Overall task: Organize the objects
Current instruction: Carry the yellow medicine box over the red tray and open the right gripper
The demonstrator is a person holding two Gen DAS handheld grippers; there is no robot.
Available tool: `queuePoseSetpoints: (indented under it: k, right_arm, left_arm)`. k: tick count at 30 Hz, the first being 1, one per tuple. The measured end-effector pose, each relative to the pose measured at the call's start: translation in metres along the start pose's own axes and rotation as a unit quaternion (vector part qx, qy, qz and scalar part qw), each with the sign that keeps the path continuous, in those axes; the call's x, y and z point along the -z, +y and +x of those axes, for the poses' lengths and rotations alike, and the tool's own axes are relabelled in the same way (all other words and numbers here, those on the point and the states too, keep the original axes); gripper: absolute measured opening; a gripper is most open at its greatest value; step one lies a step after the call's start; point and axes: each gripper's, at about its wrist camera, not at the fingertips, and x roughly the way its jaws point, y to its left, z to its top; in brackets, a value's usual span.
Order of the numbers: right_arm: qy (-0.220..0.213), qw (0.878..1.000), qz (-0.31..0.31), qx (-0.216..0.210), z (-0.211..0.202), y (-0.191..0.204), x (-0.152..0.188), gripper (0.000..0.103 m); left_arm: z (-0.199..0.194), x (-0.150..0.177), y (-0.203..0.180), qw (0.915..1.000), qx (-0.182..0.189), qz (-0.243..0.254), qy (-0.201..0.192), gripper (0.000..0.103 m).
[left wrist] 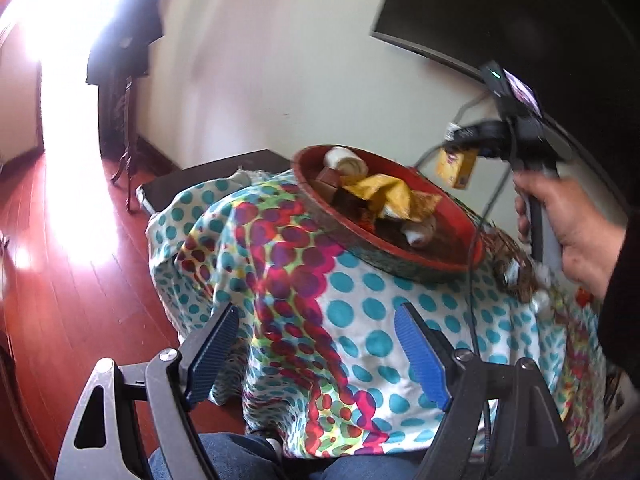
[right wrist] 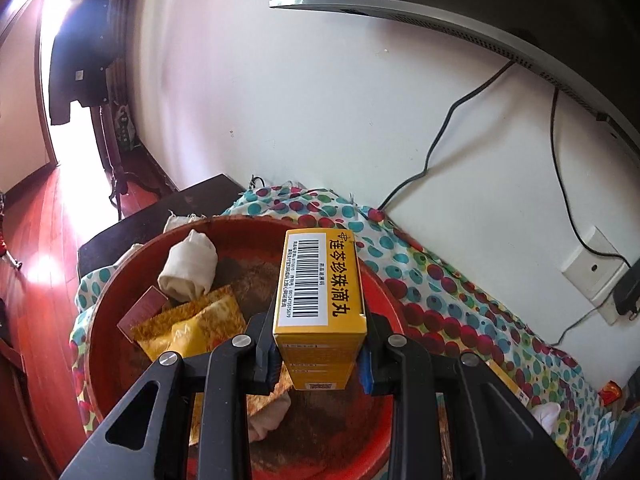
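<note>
Over red bowl (right wrist: 120, 280) — right jaws pinch yellow box (right wrist: 320, 280) "连芩珍珠滴丸"; left jaws spread.

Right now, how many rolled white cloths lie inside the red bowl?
2. One rolled cloth lies at the far side of the red bowl; a second cloth lies at the near side, partly under the yellow packets. More may be hidden.

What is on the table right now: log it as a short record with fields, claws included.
surface: spotted cloth over a table
container: red bowl
in bowl: rolled white cloth, yellow packets, small brown box
right claw: shut on yellow box, held above the bowl
left claw: open, empty, near the cloth's front edge
</note>
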Motion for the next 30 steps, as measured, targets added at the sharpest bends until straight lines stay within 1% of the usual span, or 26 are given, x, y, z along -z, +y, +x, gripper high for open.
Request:
queuePoseSetpoints:
  k: [2, 5, 9, 13, 16, 20, 22, 24, 27, 29, 30]
  right_arm:
    - [-0.004, 1.0, -0.002, -0.006, 0.002, -0.001, -0.001, 0.027]
    - [-0.007, 1.0, 0.003, -0.018, 0.004, -0.006, -0.004, 0.027]
    - [-0.013, 0.999, 0.0, -0.032, 0.006, -0.016, -0.012, 0.027]
    - [-0.029, 0.998, 0.008, -0.062, 0.005, -0.027, -0.014, 0.027]
    - [-0.037, 0.996, 0.014, -0.076, 0.002, -0.037, -0.009, 0.027]
    - [-0.04, 0.995, 0.026, -0.093, -0.004, -0.056, 0.002, 0.027]
    - [-0.04, 0.994, 0.019, -0.097, -0.005, -0.059, 0.005, 0.028]
    - [-0.038, 0.994, 0.012, -0.097, -0.003, -0.06, 0.007, 0.028]
    - [-0.025, 0.995, 0.011, -0.095, 0.01, -0.054, 0.005, 0.028]
    - [-0.018, 0.996, 0.003, -0.087, 0.025, -0.046, 0.001, 0.028]
    - [-0.014, 0.996, 0.005, -0.091, 0.03, -0.043, 0.0, 0.028]
  left_arm:
    - [-0.003, -0.001, 0.002, 1.0, 0.004, -0.005, -0.005, 0.083]
    - [-0.008, -0.001, -0.001, 0.9996, -0.014, 0.016, -0.021, 0.083]
    - [-0.015, 0.002, -0.001, 0.9976, -0.054, 0.037, -0.024, 0.083]
    - [-0.027, 0.012, 0.0, 0.9931, -0.092, 0.061, -0.038, 0.083]
    - [-0.029, 0.014, -0.005, 0.991, -0.108, 0.063, -0.046, 0.083]
    - [-0.015, 0.01, -0.02, 0.9917, -0.104, 0.056, -0.05, 0.083]
    - [-0.004, 0.009, -0.029, 0.9938, -0.088, 0.057, -0.038, 0.083]
    - [0.006, 0.011, -0.039, 0.9942, -0.072, 0.073, -0.034, 0.083]
    - [0.015, 0.017, -0.049, 0.9911, -0.062, 0.114, -0.032, 0.083]
    - [0.019, 0.018, -0.048, 0.9907, -0.055, 0.122, -0.028, 0.083]
    - [0.02, 0.017, -0.045, 0.9913, -0.049, 0.12, -0.026, 0.083]
